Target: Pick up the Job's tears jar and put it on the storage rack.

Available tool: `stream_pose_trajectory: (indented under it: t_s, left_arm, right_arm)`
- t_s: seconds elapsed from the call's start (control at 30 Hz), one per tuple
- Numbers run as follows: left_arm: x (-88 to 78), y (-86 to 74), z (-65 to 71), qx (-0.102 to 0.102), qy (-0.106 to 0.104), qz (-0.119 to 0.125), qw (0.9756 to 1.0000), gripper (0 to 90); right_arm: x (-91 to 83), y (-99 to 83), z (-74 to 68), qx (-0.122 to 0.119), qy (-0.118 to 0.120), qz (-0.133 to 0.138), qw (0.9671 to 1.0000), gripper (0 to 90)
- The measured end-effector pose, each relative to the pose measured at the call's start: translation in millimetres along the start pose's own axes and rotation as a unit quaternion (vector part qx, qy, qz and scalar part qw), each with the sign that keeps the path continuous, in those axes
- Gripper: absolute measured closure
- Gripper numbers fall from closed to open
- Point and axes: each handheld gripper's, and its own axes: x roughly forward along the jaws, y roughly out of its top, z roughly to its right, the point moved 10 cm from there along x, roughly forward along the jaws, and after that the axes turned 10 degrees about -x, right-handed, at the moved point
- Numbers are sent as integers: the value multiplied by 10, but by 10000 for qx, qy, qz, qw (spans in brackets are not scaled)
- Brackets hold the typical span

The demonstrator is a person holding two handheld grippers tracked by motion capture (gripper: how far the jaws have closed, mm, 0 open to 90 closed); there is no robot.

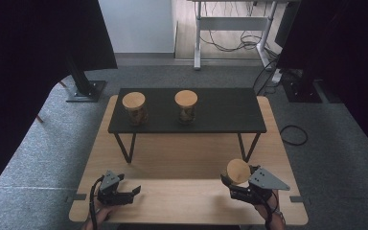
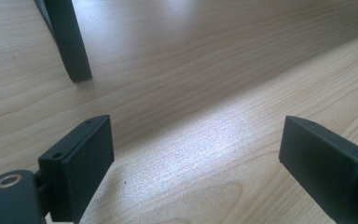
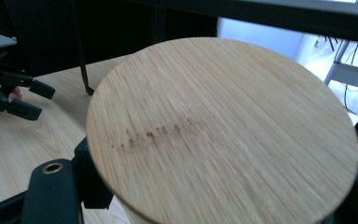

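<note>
Table (image 1: 182, 158) of pale wood, seen from above, with a low black shelf (image 1: 220, 112) standing on thin legs across its far half. Two jars with round wooden lids sit on the shelf: left jar (image 1: 134, 107) near the shelf's left end, middle jar (image 1: 186, 106) just left of centre, well apart from each other.

Right gripper (image 1: 231, 181) at the near right of the table, held by a hand (image 1: 268, 211) coming in from the bottom edge. Its jaws are closed around a third jar (image 1: 238, 171), whose wooden lid tilts toward the camera. In the right gripper view the lid (image 3: 223, 130) shows fine grain and a faint row of dark marks; the jaws sit on either side below its rim, the jar body hidden beneath.

Left gripper (image 1: 135, 191) at the near left of the table, low over the wood. In the left gripper view its jaws stand wide apart with bare tabletop (image 2: 191, 93) between them, nothing held. A black shelf leg (image 2: 70, 44) meets the table ahead, to the left.

Grey carpet (image 1: 38, 158) surrounds the table.
</note>
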Motion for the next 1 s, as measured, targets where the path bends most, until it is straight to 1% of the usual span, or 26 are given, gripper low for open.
stream_pose_trajectory:
  t_s: [0.3,0.57,1.0]
  left_arm:
    - [-1,0,0,6,10,5,10000,94]
    - [0,0,1,5,12,4,10000,94]
    - [0,0,2,10,15,10,10000,93]
  right_arm:
    - [-41,140,22,-85,6,104,9999,246]
    - [-60,242,38,-112,45,187,9998,246]
    - [-65,388,72,-143,33,324,9994,246]
